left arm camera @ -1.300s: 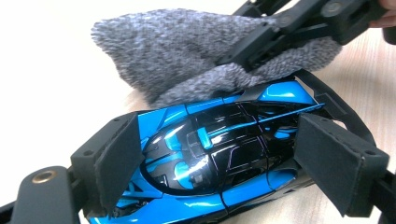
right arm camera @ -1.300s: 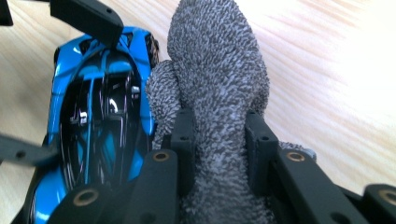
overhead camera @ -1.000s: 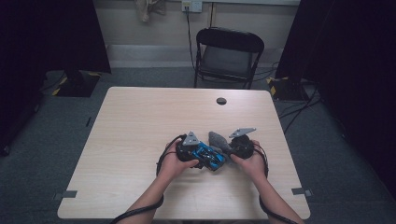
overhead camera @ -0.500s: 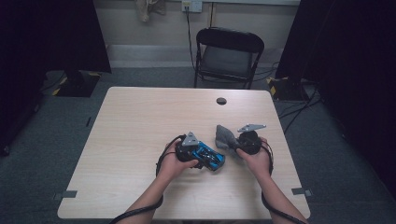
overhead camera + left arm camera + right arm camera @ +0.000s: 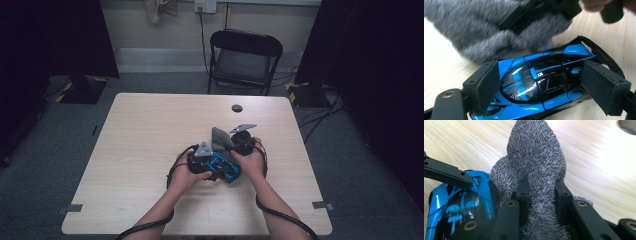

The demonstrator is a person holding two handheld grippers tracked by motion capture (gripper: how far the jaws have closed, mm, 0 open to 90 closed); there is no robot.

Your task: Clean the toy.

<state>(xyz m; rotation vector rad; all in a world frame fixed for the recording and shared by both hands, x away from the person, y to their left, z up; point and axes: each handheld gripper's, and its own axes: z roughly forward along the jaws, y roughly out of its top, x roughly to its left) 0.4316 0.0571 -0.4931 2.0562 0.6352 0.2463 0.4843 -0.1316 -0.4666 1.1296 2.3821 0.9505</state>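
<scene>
Back toward the toy car comes the right claw, which half a second ago stood a little farther off to the right with its cloth; the left claw has kept its place. At the near middle of the pale wooden worktop, the left claw's jaws stand wide on either flank of a glossy blue-and-black toy car, their foam pads against its sides, so the car looks held steady on the wood. The right claw is closed nearly tight on a fuzzy grey cloth, a fold of it pinched between the jaws and the rest standing up beyond the tips.

The work appears to be wiping the car, with the cloth now just beside the car's far end and its edge touching the bodywork. The next move probably calls for drawing the cloth across the roof and flanks while the left claw keeps the car from sliding; the left jaws cover part of both sides, so those patches cannot be reached without a change of grip.

A small black round cap lies well apart near the far edge. A black folding chair stands beyond the worktop. Neither is in the way.
</scene>
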